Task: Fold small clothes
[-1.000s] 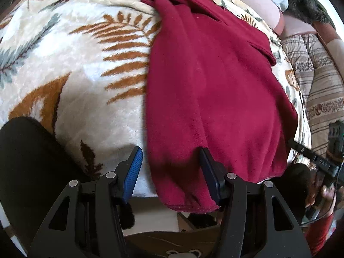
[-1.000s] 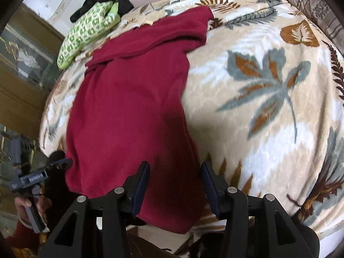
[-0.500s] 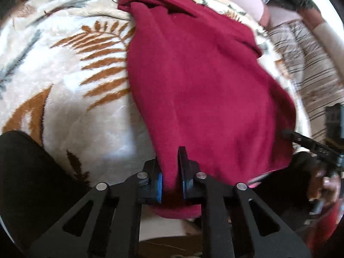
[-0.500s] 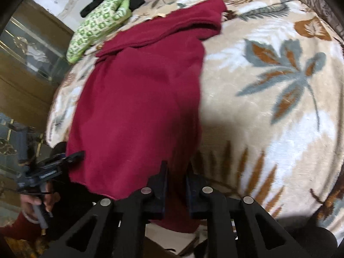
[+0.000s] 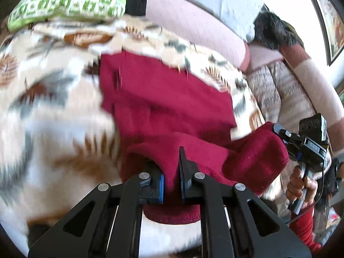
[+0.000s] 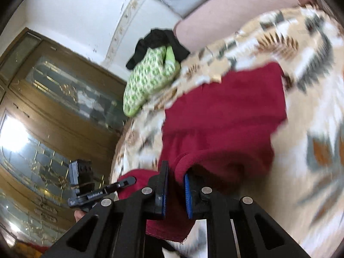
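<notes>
The leaf-print blanket (image 5: 53, 111) on the bed lies bare to the left of the red garment (image 5: 163, 99), with open cover to its right in the right wrist view; a green-patterned cloth (image 5: 71, 0) sits at the far edge. The left hand-held gripper (image 5: 171, 185) is clamped on the garment's near hem, and the right hand-held gripper (image 6: 175, 193) pinches the same hem (fabric bulging between its blue pads). The hem is lifted and curled over the rest, which lies flat on the blanket; both views are motion-blurred
</notes>
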Motion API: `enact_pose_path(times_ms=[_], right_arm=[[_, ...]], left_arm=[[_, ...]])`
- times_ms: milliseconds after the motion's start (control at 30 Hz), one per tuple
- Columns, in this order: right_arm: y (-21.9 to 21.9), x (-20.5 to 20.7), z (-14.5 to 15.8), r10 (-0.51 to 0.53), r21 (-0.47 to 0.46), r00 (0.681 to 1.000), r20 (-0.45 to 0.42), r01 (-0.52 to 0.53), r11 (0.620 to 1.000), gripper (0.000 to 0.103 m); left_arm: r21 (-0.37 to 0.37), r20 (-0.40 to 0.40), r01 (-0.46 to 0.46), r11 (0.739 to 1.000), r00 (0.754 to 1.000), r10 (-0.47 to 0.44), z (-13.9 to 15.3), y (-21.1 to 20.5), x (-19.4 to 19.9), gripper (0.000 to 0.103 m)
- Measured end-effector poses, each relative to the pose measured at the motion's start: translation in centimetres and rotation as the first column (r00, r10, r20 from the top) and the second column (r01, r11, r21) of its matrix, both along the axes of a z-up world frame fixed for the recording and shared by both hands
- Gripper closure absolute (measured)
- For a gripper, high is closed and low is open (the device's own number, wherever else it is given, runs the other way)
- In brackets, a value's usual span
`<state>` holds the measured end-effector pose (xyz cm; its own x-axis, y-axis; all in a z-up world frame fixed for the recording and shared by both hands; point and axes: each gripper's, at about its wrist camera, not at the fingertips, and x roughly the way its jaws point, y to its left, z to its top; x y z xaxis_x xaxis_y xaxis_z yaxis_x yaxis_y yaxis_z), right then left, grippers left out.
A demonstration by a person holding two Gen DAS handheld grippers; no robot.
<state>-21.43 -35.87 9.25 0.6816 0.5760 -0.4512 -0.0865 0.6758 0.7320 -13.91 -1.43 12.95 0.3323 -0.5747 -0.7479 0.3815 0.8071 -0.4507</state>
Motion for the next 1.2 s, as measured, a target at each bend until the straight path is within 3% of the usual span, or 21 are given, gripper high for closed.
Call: enact_pose_path(times_ms=[200, 300, 367, 433, 500, 533, 667, 767, 833, 933, 1033, 1133, 1200], right_arm=[[-3.1, 8.8, 0.1, -0.168, 0.011, 0.985, -0.027, 0.168, 0.986, 0.091], [-5.9, 13.8, -2.4, -0.306, -0.018, 0.943, -0.131, 0.306, 0.952, 0.089], [-7.0, 15.3, -3.7, -0.328, -0.032, 0.924, -0.196, 0.329, 0.944, 0.085], [-7.4, 15.1, -3.5, -0.33, -0.054, 0.928, -0.174, 0.325, 0.944, 0.082], [-7.2, 13.8, -2.9, -0.343, -0.124, 0.929, -0.141, 0.327, 0.937, 0.07], [-7.3, 13.0, -2.6, -0.361, -0.156, 0.926, -0.113, 0.343, 0.926, 0.059], [-8.0, 10.6, -1.7, -0.378, -0.175, 0.924, -0.064, 0.362, 0.916, 0.056], [-5.8, 9.9, -1.1, -0.239, -0.219, 0.97, -0.046, 0.224, 0.95, 0.056], [-2.9, 10.5, -1.3, -0.137, -0.345, 0.989, -0.058, 0.109, 0.932, 0.056], [0.2, 12.9, -3.0, -0.054, -0.422, 0.994, -0.093, 0.009, 0.907, 0.056], [0.7, 16.4, -4.4, -0.078, -0.413, 0.992, -0.103, 0.029, 0.91, 0.056], [-0.4, 21.0, -4.9, -0.179, -0.41, 0.982, -0.061, 0.139, 0.902, 0.056], [-1.5, 23.1, -5.5, -0.233, -0.4, 0.967, -0.099, 0.176, 0.899, 0.056]], left_arm=[[0.028, -0.005, -0.08, 0.996, 0.997, 0.08, -0.4, -2.9, 10.0, 0.094], [0.011, -0.075, -0.165, 0.986, 0.983, 0.165, -2.1, -2.7, 15.2, 0.094], [-0.024, -0.099, -0.19, 0.981, 0.977, 0.187, -2.3, -1.7, 17.1, 0.088], [-0.044, -0.113, -0.186, 0.982, 0.977, 0.18, -2.0, -0.8, 18.0, 0.07], [-0.031, -0.051, -0.206, 0.978, 0.978, 0.204, -0.8, 0.4, 17.8, 0.057], [-0.028, -0.03, -0.214, 0.976, 0.977, 0.213, -0.4, 0.8, 17.7, 0.052], [-0.029, -0.034, -0.182, 0.983, 0.983, 0.181, 0.3, 1.8, 16.1, 0.052], [0.007, 0.01, -0.134, 0.991, 0.991, 0.134, 0.0, 1.3, 13.4, 0.051], [0.039, 0.019, -0.093, 0.995, 0.996, 0.093, -0.8, 0.2, 11.9, 0.051], [0.115, -0.014, -0.025, 0.993, 1.0, 0.026, -3.0, -2.5, 11.4, 0.051], [0.208, 0.008, -0.037, 0.977, 0.999, 0.036, -4.6, -5.2, 13.3, 0.051], [0.201, -0.009, -0.138, 0.97, 0.99, 0.142, -5.8, -5.5, 17.7, 0.051], [0.164, -0.07, -0.214, 0.963, 0.971, 0.227, -6.5, -4.3, 20.0, 0.051]])
